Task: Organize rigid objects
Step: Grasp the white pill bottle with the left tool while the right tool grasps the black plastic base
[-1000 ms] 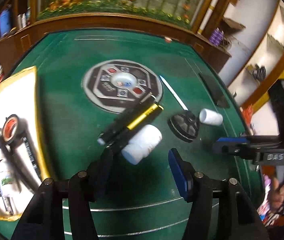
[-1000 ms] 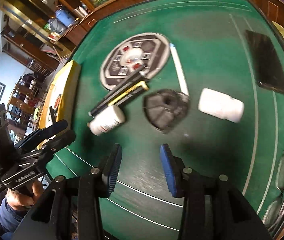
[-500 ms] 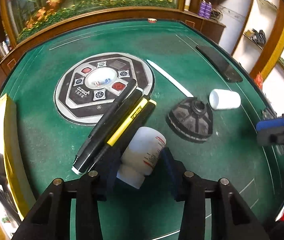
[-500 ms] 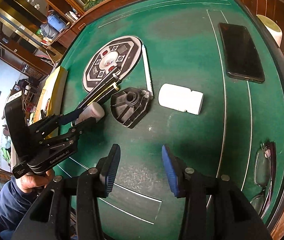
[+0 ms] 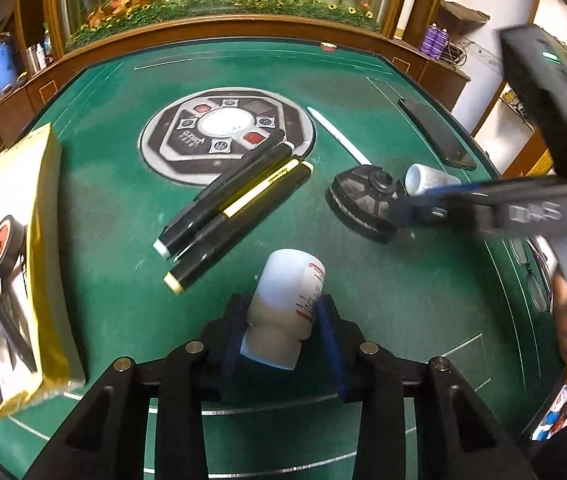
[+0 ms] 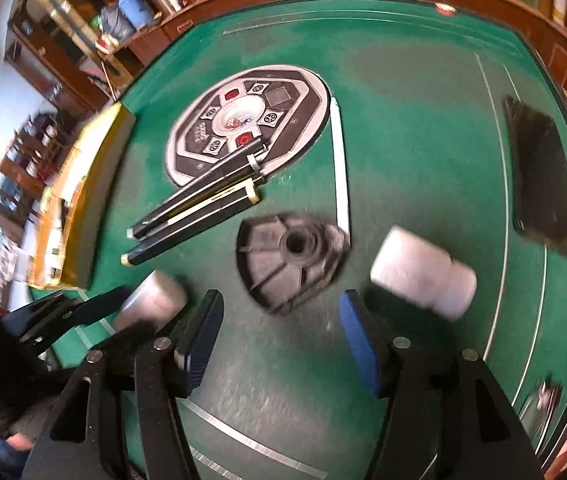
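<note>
Left gripper (image 5: pixel 279 320) had just closed, clamped on white pill bottle (image 5: pixel 287 300) beside marker pens (image 5: pixel 235 204). Right gripper (image 6: pixel 279 332), apart and just widening, was empty near black ribbed disc (image 6: pixel 291 256). Step judged: pickup; next: lift bottle clear of pens.

Your left claw (image 5: pixel 281 330) had black angular arms, silver round screw heads and dark blue pads. Your right claw (image 6: pixel 279 340) matched it, its black body stamped with pale letters and lit by one small green light.

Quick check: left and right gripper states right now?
Left gripper: closed on the white bottle, jaws just closing.
Right gripper: open, empty, jaws just opening.
</note>
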